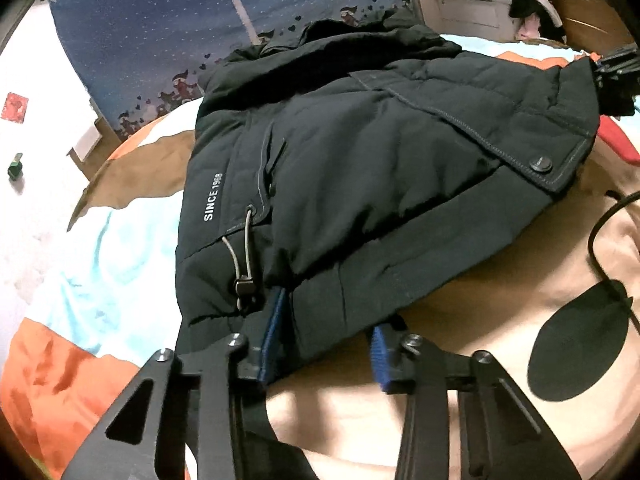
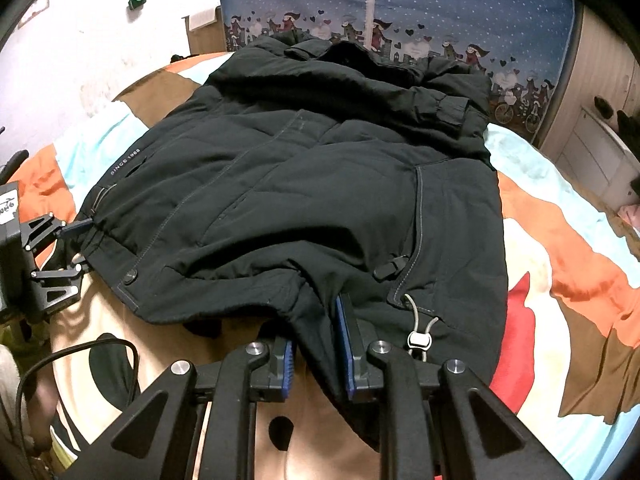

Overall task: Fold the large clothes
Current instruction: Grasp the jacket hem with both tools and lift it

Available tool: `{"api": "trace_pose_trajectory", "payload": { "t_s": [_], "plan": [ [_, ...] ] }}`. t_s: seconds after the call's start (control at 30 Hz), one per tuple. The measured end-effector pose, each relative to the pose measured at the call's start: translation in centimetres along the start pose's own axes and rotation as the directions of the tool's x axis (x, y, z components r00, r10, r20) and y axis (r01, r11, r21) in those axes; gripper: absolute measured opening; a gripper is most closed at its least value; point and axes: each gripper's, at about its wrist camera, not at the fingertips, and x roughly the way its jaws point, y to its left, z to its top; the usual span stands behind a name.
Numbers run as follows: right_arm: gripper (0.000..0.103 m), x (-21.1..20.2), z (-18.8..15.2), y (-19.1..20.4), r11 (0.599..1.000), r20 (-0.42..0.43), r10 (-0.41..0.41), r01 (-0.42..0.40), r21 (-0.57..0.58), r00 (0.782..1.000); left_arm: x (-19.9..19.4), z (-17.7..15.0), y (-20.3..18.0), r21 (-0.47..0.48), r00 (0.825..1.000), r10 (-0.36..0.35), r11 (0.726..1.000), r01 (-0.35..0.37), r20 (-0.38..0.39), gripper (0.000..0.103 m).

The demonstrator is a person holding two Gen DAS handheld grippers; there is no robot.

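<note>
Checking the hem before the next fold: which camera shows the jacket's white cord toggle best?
The right wrist view: the white cord toggle sits close and sharp on the jacket hem, beside the right tool. The left wrist view doesn't show it, only a black toggle.

A blue star-dotted curtain with a cartoon figure border point(image 2: 440, 12) hangs behind the bed. The orange, brown and pale blue patterned bedspread point(image 2: 560, 240) covers the mattress. A white, stained wall point(image 1: 36, 80) stands left; white drawer cabinet point(image 2: 600, 168) stands right.

Left tool point(image 1: 326, 344) jaws spread wide; right tool point(image 2: 318, 350) jaws parted, both low
</note>
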Motion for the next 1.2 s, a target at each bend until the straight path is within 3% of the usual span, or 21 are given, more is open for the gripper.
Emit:
{"api": "trace_pose_trajectory", "payload": {
  "t_s": [0.2, 0.4, 0.53, 0.7, 0.97, 1.2],
  "plan": [
    [0.018, -0.1, -0.1, -0.2, 1.0, 0.0, 0.003, -0.003, 0.001, 1.0, -0.3, 1.0, 1.2, -0.096, 0.998, -0.064, 0.993, 0.062, -0.017, 0.019],
    [0.015, -0.6, -0.4, -0.4, 1.0, 0.034, 0.006, -0.007, 0.019, 0.999, -1.7, 2.5, 1.8, -0.147, 0.996, -0.09, 0.985, 0.092, 0.019, 0.006],
    [0.012, -2.0, -0.7, -0.7, 0.998, 0.091, 0.017, -0.021, 0.052, 0.996, -3.6, 3.5, 2.7, -0.18, 0.992, -0.104, 0.977, 0.115, 0.069, 0.005],
    [0.01, -4.2, -0.2, -0.5, 1.0, 0.137, 0.012, -0.014, 0.015, 0.99, -5.6, 4.9, 3.3, -0.199, 0.99, -0.097, 0.973, 0.116, 0.102, 0.004],
    [0.007, -7.1, -0.5, 0.8, 0.998, 0.14, 0.029, -0.021, -0.064, 0.99, -9.0, 5.1, 4.7, -0.254, 0.986, -0.102, 0.958, 0.132, 0.129, 0.004],
    [0.006, -9.8, -0.8, 2.0, 0.99, 0.115, 0.083, -0.068, -0.125, 0.99, -12.0, 5.1, 5.5, -0.225, 0.983, -0.129, 0.962, 0.155, 0.128, 0.004]
  ]
}}
